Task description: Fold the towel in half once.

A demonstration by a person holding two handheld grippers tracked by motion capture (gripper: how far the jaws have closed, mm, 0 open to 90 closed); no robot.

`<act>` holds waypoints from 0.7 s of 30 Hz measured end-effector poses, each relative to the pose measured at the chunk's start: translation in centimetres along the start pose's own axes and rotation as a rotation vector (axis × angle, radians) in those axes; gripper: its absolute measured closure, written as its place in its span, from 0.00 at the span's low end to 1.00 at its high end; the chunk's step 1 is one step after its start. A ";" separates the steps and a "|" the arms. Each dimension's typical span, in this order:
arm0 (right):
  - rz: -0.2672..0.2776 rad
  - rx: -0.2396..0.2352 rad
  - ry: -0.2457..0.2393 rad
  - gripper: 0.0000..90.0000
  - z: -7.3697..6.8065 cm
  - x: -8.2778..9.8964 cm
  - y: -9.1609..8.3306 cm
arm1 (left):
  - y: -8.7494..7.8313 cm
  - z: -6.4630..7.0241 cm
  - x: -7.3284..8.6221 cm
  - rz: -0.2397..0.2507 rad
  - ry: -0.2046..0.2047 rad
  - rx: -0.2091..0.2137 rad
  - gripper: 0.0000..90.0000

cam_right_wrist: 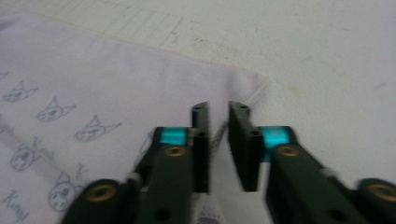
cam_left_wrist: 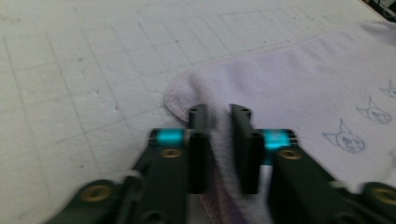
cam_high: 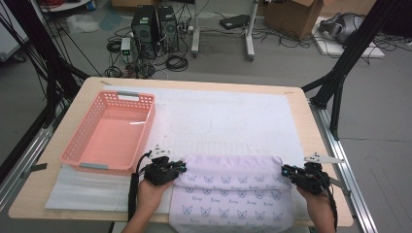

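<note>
A pale lilac towel [cam_high: 231,187] printed with small blue cat faces lies at the table's near edge, spread between the two hands. My left gripper [cam_high: 167,167] is shut on the towel's far left corner [cam_left_wrist: 187,88], the bunched fabric pinched between the jaws [cam_left_wrist: 219,140]. My right gripper [cam_high: 296,172] is shut on the towel's far right edge [cam_right_wrist: 243,81], a thin fold of cloth caught between the jaws. Both hands enter from the bottom of the high view.
A pink plastic basket [cam_high: 80,148] stands empty at the left, just beyond my left gripper. A white gridded mat [cam_high: 233,121] covers the wooden table. Black frame posts rise at both sides. Computer towers and cables are on the floor beyond.
</note>
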State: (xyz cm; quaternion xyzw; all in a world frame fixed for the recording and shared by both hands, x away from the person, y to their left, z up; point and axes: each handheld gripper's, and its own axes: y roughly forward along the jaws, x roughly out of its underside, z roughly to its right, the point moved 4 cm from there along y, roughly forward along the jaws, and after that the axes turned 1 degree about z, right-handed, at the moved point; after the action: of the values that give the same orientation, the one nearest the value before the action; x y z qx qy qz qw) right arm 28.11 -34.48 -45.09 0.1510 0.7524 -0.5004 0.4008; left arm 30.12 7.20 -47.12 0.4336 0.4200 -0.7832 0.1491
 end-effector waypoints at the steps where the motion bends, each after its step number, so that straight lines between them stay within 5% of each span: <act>1: 0.007 -0.001 -0.009 0.96 0.0 0.0 -0.1 | -0.3 0.1 -0.1 0.023 0.011 -0.001 0.90; 5: 0.086 0.002 -0.020 0.97 0.0 0.0 -1.8 | -2.0 0.5 -0.6 0.120 0.010 0.021 0.90; 9: 0.147 -0.013 -0.035 0.97 -0.6 0.2 -3.6 | -3.5 1.3 -0.5 0.160 0.030 0.033 0.89; 16: 0.153 -0.023 -0.046 0.97 -1.3 1.4 -5.3 | -4.3 1.3 0.8 0.125 0.044 0.022 0.79; 21: 0.146 -0.029 -0.034 0.97 -1.3 1.8 -4.8 | -3.9 1.0 1.5 0.083 0.044 0.013 0.88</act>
State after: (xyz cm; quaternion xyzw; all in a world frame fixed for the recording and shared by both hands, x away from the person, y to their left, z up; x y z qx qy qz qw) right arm 23.36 -35.81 -43.20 0.1911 0.7396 -0.4617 0.4509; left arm 26.33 8.93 -45.98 0.4688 0.3998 -0.7693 0.1691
